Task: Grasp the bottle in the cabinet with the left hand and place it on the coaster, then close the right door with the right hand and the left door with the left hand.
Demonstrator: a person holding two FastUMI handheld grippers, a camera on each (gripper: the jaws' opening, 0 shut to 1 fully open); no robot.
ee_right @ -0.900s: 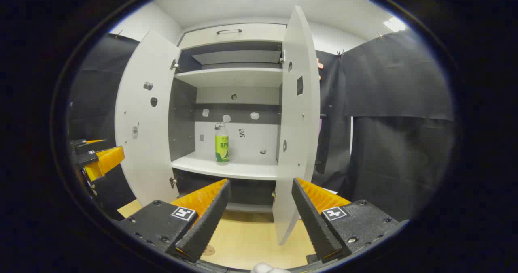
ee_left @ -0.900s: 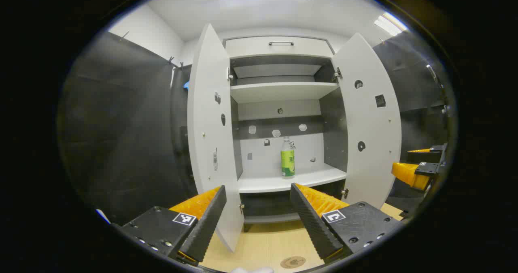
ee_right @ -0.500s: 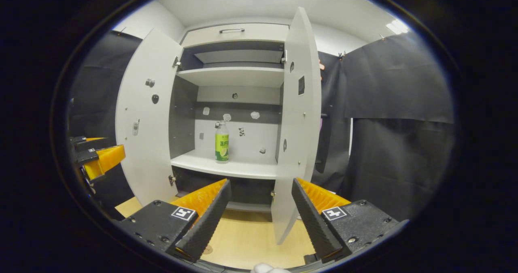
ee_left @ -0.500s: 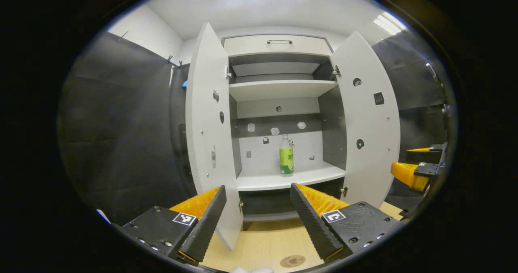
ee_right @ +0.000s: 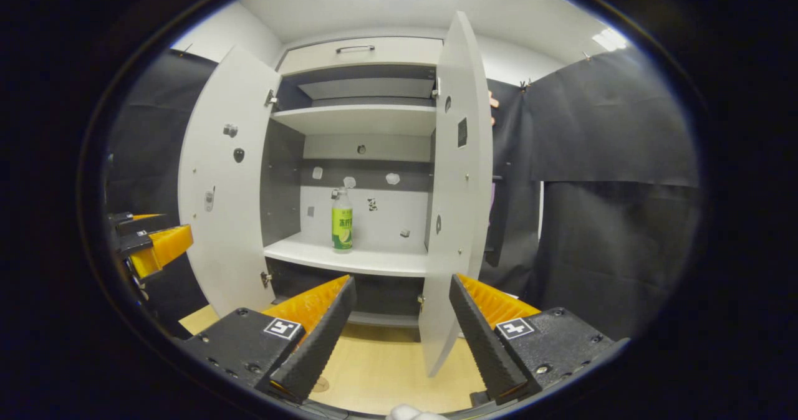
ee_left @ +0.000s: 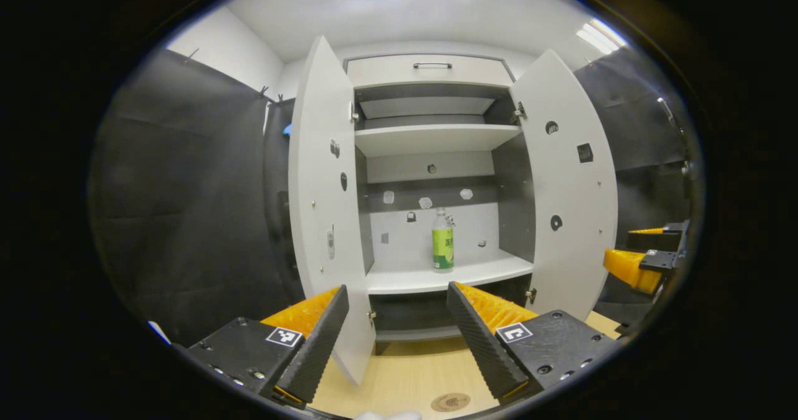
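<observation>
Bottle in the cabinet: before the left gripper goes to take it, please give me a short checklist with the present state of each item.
1. Left gripper open and holding nothing: ok.
2. Bottle upright on the lower shelf, nothing close beside it: ok.
3. Both doors, left door and right door, swung wide, so the way in is free: ok.
4. Coaster on the wooden table bare and ready: ok.
5. Right gripper open, empty and off to the side: ok.
6. Left gripper already at the bottle: not ok, it is well short of the shelf.
</observation>
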